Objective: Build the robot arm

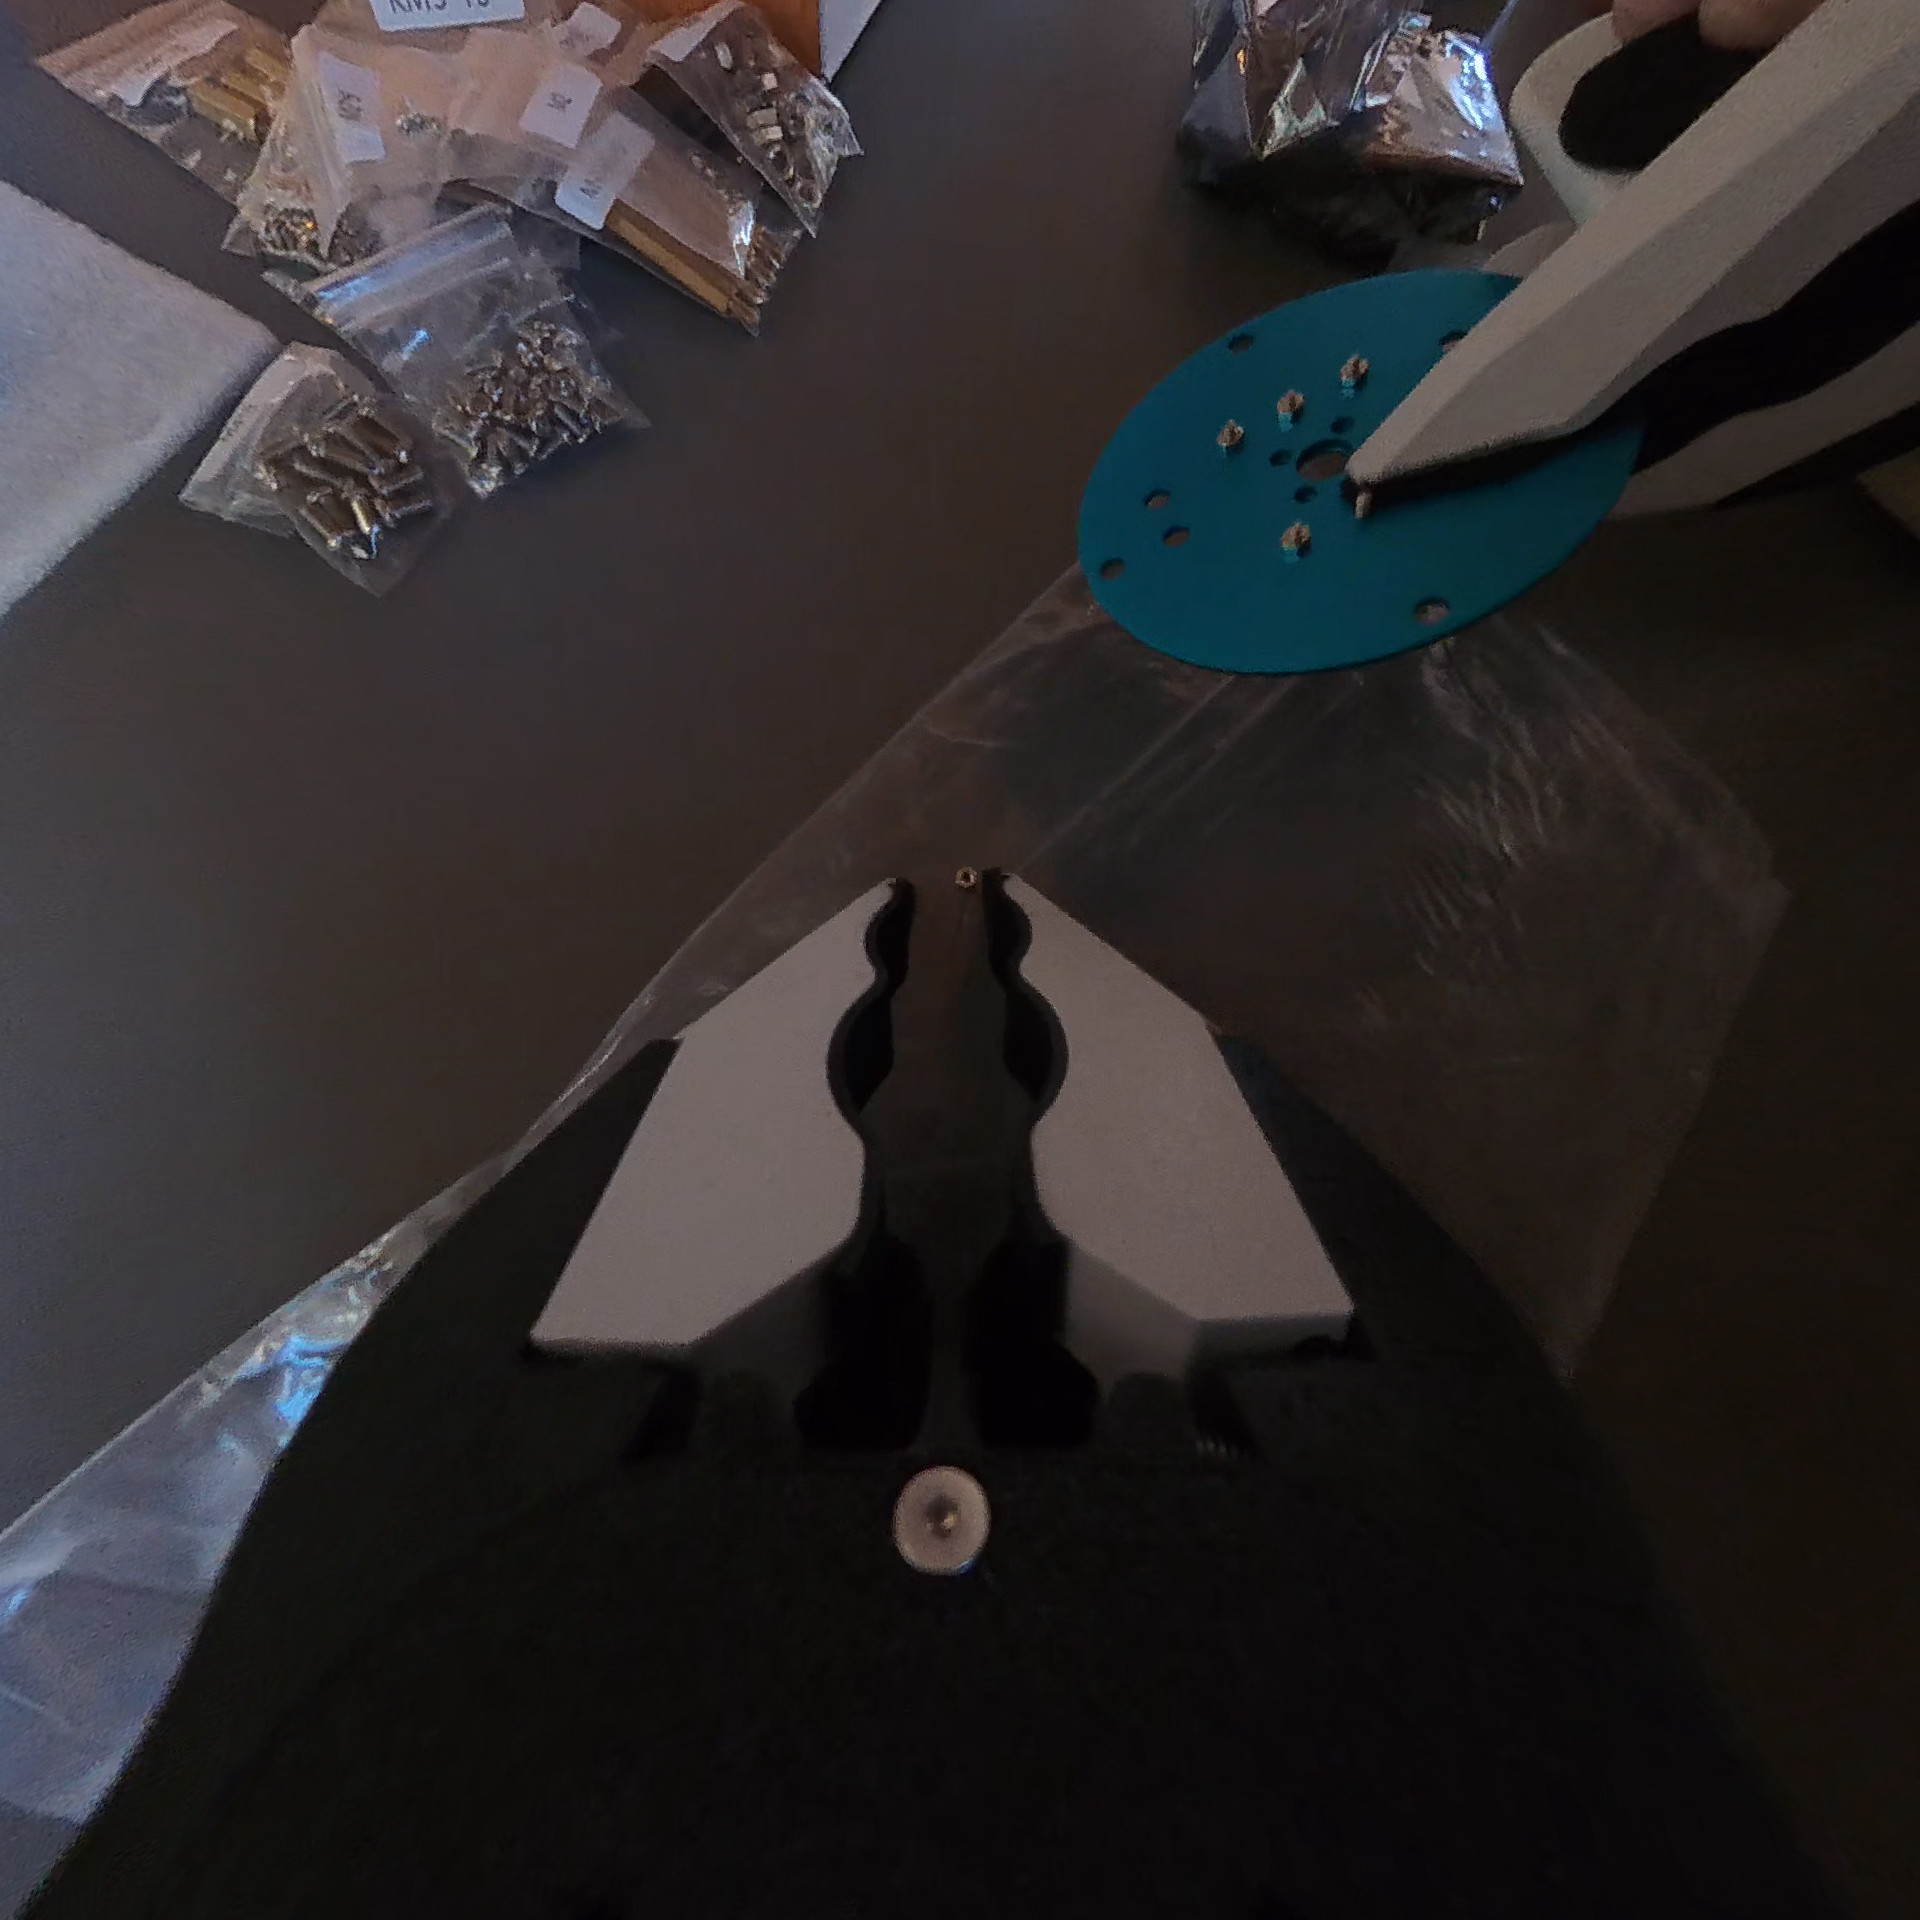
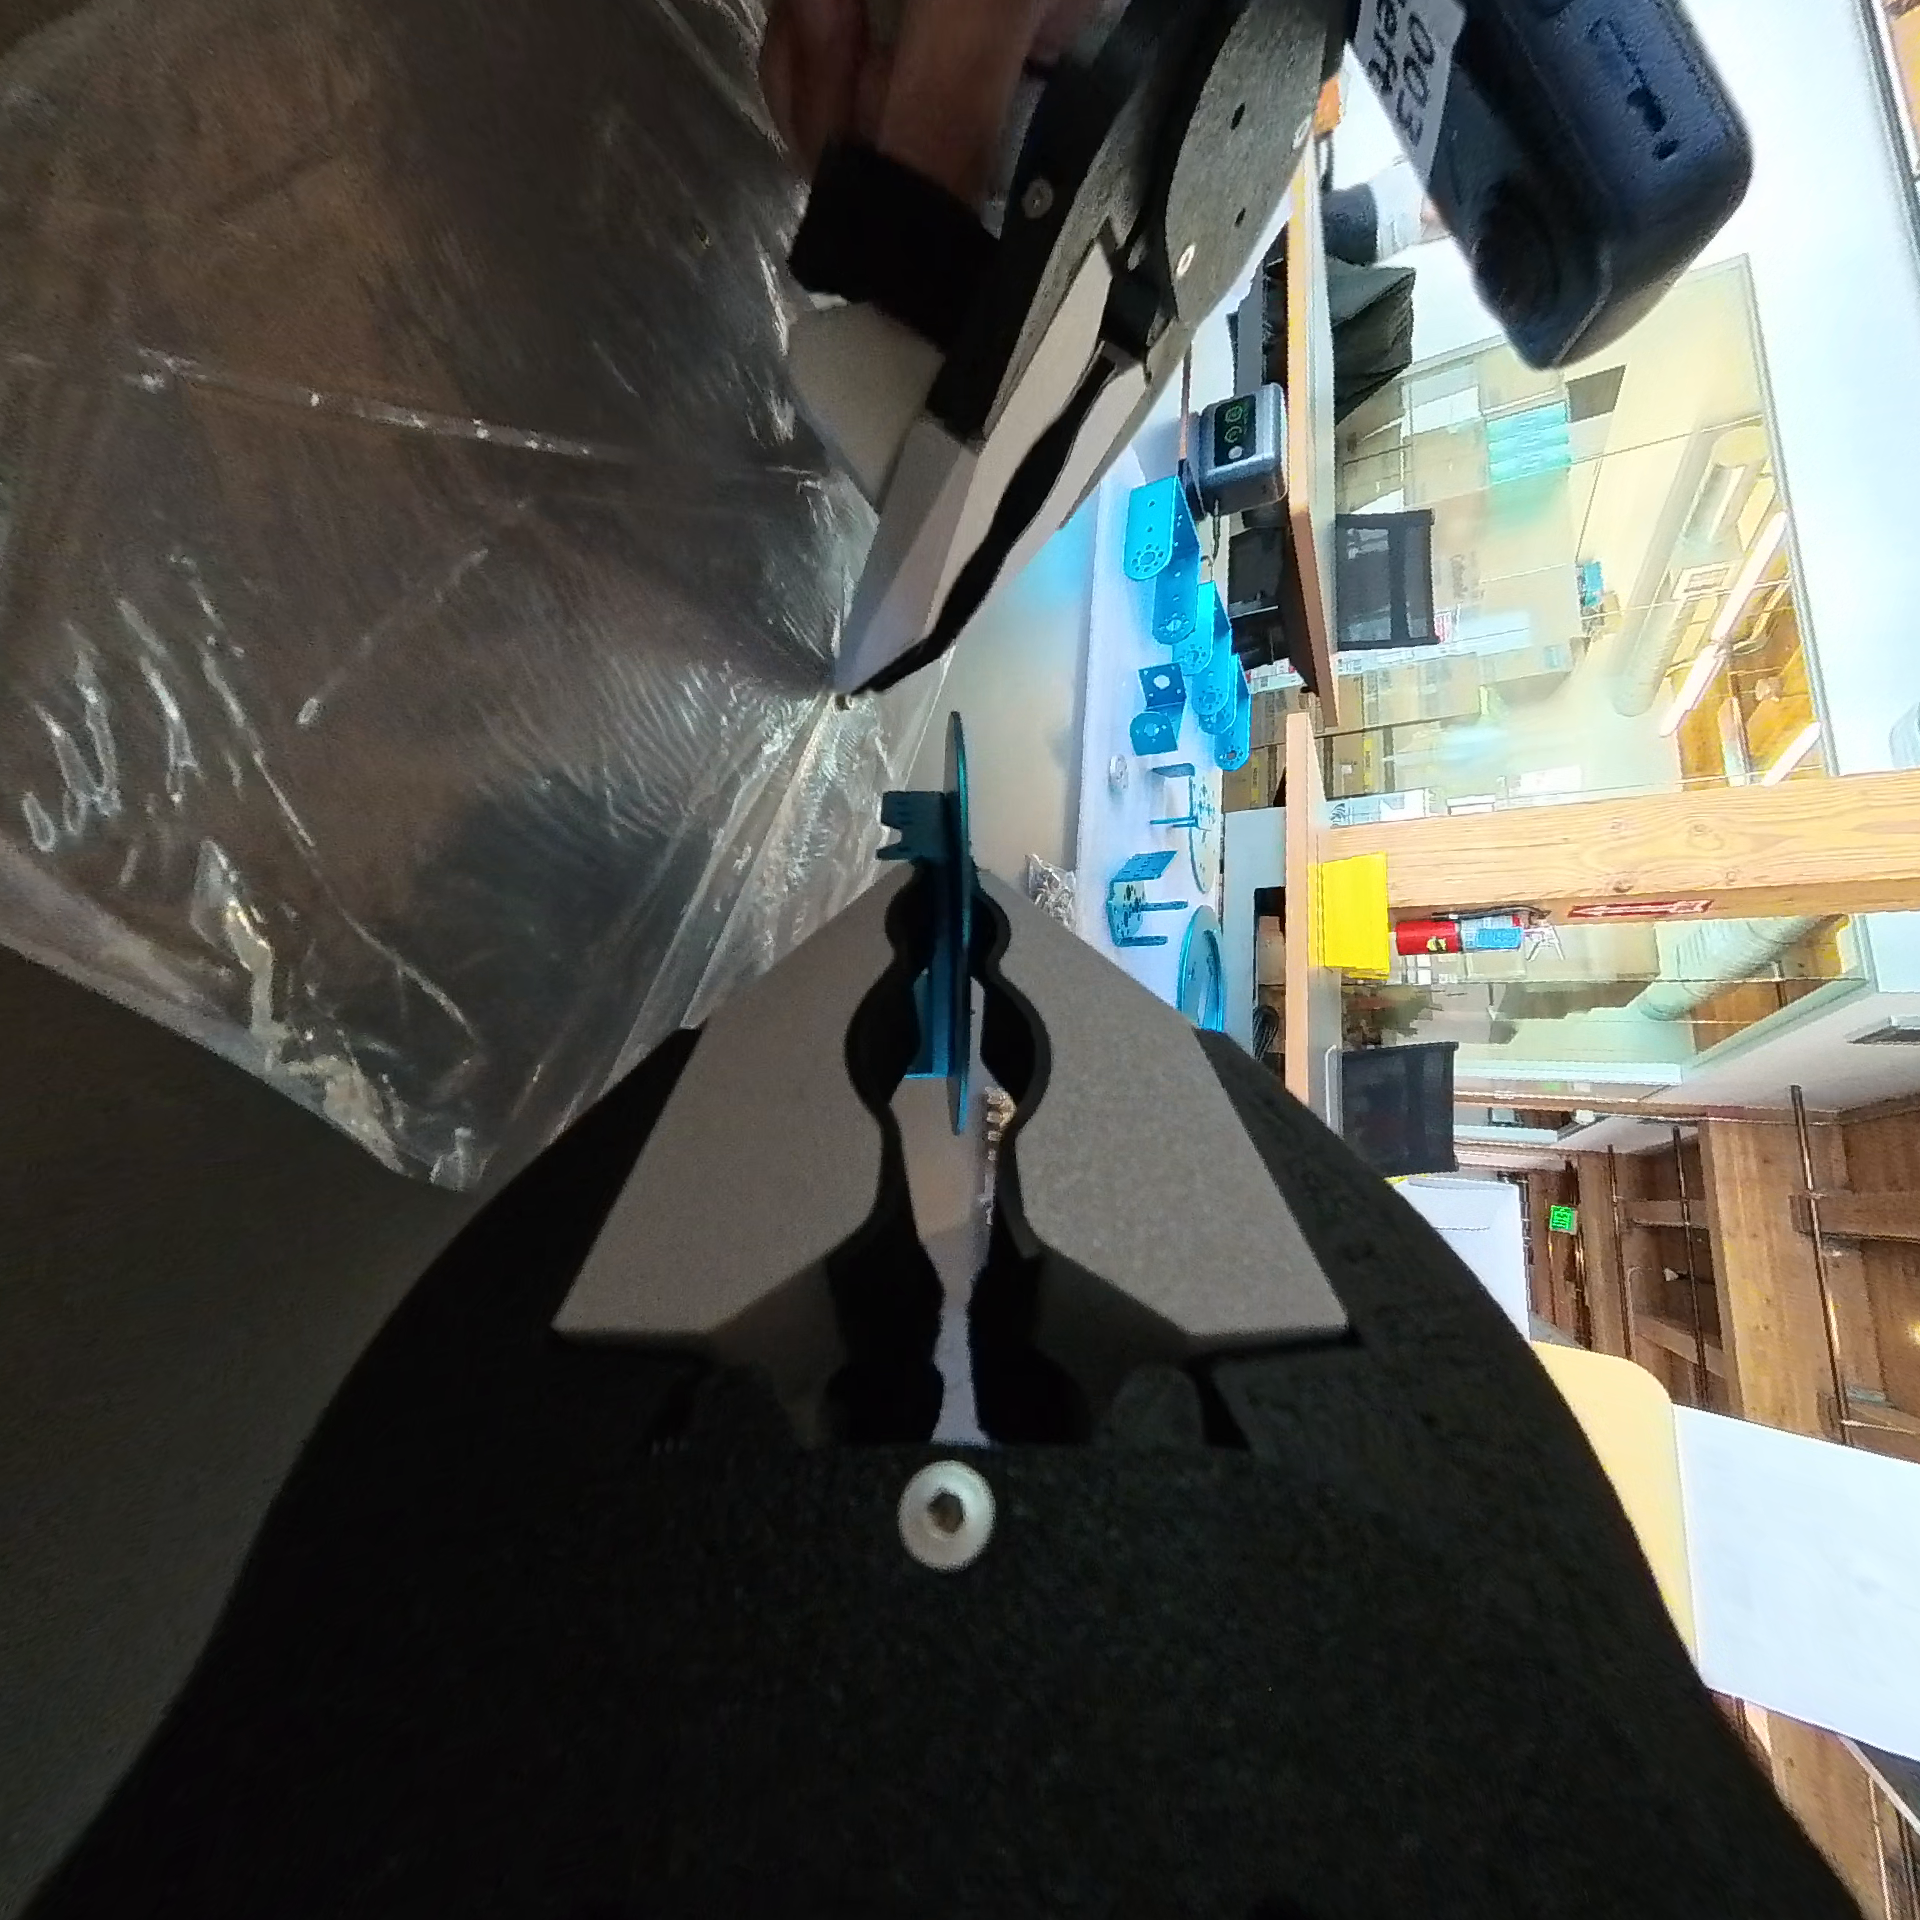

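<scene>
My left gripper (image 1: 951,881) hovers over a large clear plastic bag (image 1: 1351,883) on the dark table. Its jaws stand a narrow gap apart, with a tiny metal nut (image 1: 966,879) between the tips, close to the right one. My right gripper (image 2: 945,894) is shut on a teal round plate (image 2: 961,935), seen edge-on with a blue bracket on its left face. In the left wrist view the right gripper (image 1: 1361,494) grips that plate (image 1: 1247,582) near its centre hole; several small studs stick up from it. The left gripper (image 2: 847,686) also shows there, tip on the bag (image 2: 416,571).
Several small bags of screws (image 1: 499,395) and brass standoffs (image 1: 675,239) lie at the back left. A dark foil bag (image 1: 1351,135) sits at the back right, a white cloth (image 1: 83,364) at the left. Blue metal brackets (image 2: 1184,623) lie on a white sheet beyond.
</scene>
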